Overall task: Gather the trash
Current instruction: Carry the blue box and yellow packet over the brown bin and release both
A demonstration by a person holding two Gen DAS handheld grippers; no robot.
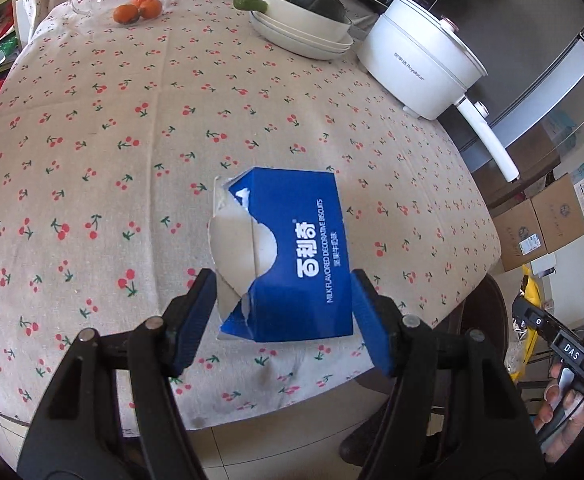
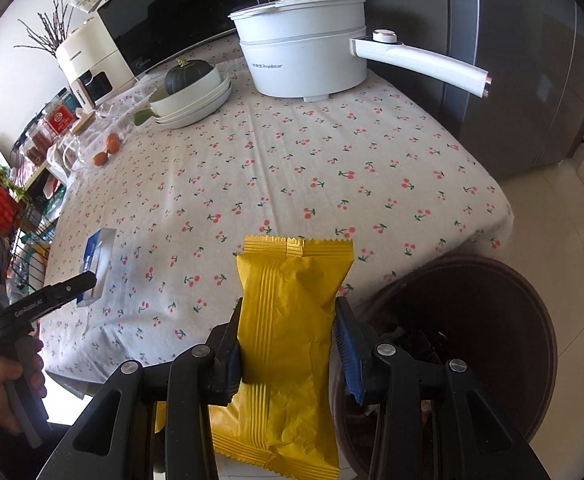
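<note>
Blue cardboard marks the torn biscuit box (image 1: pixel 292 256), which is pinched between the fingers of the left gripper (image 1: pixel 286 320) and held above the cherry-print cloth of the desk (image 1: pixel 92 140), near the desk's front edge. One end of the box is ripped open, and its pale inner side is shown. A yellow snack wrapper (image 2: pixel 288 320) is clamped between the fingers of the right gripper (image 2: pixel 288 352), its crimped top edge pointing away from the camera. Just to its right, beside the desk, a dark round bin (image 2: pixel 472 340) is seen. Farther back on the desk a white electric pot (image 2: pixel 304 60), stacked white dishes (image 2: pixel 196 104) with a dark squash (image 2: pixel 184 76), and some oranges (image 1: pixel 138 8) are set.
</note>
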